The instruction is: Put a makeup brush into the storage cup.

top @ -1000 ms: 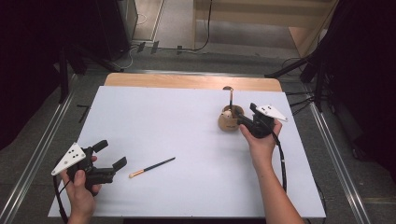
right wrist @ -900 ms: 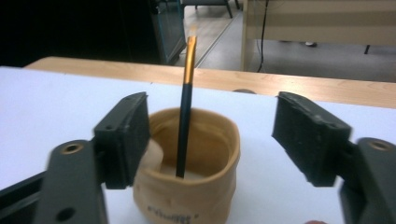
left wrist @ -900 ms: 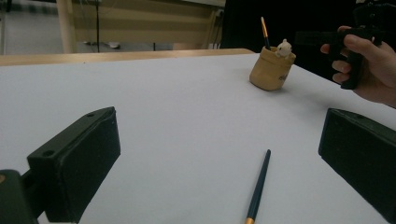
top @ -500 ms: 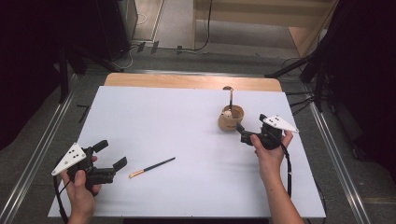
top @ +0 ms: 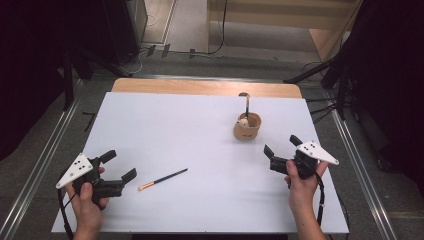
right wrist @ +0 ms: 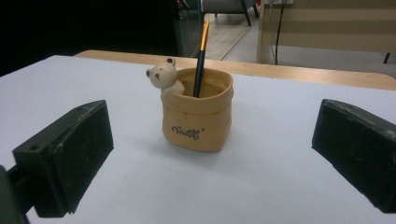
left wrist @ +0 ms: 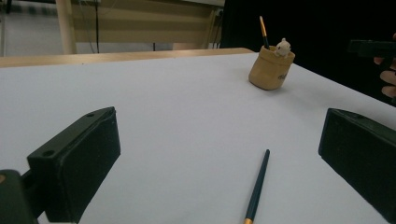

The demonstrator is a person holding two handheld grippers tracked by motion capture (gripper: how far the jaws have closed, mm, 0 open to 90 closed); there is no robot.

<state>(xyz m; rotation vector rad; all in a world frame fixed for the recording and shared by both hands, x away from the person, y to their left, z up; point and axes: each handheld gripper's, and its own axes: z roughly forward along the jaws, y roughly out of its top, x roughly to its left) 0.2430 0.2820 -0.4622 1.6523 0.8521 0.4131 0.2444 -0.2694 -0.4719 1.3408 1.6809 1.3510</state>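
At the near edge of the worktop (top: 150, 115), the left gripper (top: 120, 175) rests low in the person's left hand, fingers spread wide with nothing between them. Just ahead of it lies the loose brush (top: 162, 179), flat on the white surface, its pale tip toward the left gripper and its dark handle angled away to the right; in the left gripper view the brush (left wrist: 257, 189) sits between the two black fingers' lines of reach but touches neither. Across the near edge, the right gripper (top: 281, 150) is held off the surface, its fingers spread to their widest after just having been opening, and nothing is between them. Farther back stands the tan pot (top: 247, 126), upright, with a small bear figure (right wrist: 163, 77) on its rim and one upright brush (right wrist: 201, 56) already leaning inside. Judgement: the loose brush is next for pickup. Risks: it is thin and lies flat, so the fingers may scrape the worktop and roll it away instead of catching it; a grip near one end could let it swing. At the pot, a tilted entry could knock the standing brush or tip the light pot.
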